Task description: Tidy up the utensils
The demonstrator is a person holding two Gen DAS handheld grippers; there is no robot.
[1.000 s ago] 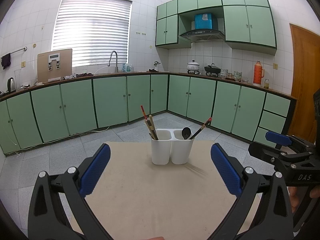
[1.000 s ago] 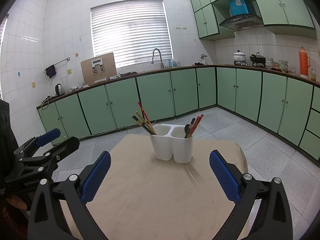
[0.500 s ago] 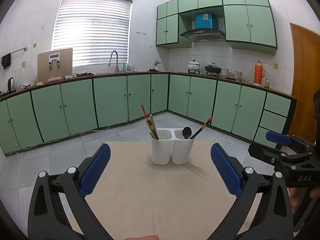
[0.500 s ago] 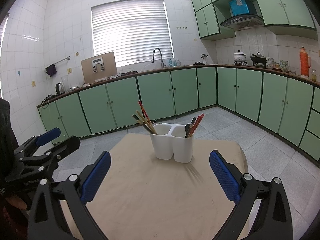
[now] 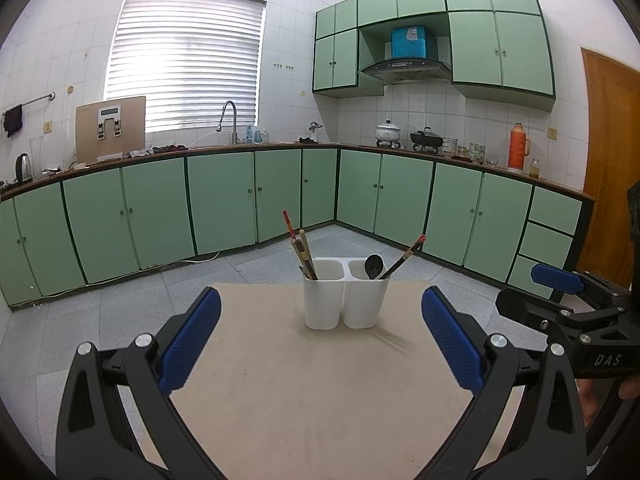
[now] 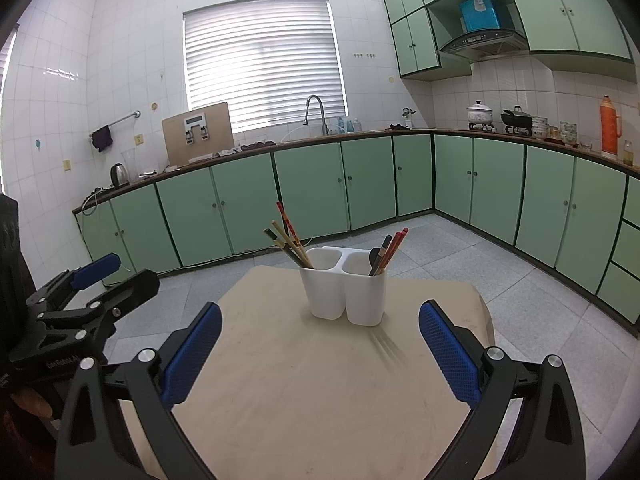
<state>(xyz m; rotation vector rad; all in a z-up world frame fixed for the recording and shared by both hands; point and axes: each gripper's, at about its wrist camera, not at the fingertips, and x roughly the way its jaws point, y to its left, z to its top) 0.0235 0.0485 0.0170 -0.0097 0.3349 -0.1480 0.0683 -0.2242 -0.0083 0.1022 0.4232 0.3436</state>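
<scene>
A white two-compartment utensil holder (image 5: 345, 298) (image 6: 346, 291) stands upright toward the far side of a beige table (image 5: 304, 392) (image 6: 304, 392). Its left compartment holds several chopsticks (image 5: 301, 250) (image 6: 291, 242). Its right compartment holds a black spoon (image 5: 373, 267) (image 6: 374, 258) and dark and red chopsticks (image 5: 405, 261) (image 6: 391, 249). My left gripper (image 5: 320, 336) is open and empty, well short of the holder; it also shows at the left of the right wrist view (image 6: 96, 280). My right gripper (image 6: 320, 344) is open and empty too, and shows at the right of the left wrist view (image 5: 560, 292).
Green kitchen cabinets (image 5: 224, 200) run along the walls behind, with a sink tap (image 5: 229, 120), pots (image 5: 387, 134) and a red thermos (image 5: 518, 146) on the counter. A wooden door (image 5: 612, 152) is at the right. Grey tiled floor (image 6: 520, 280) surrounds the table.
Both grippers have drawn back very slightly from the holder, which looks a little smaller. Nothing else moved; both stay open.
</scene>
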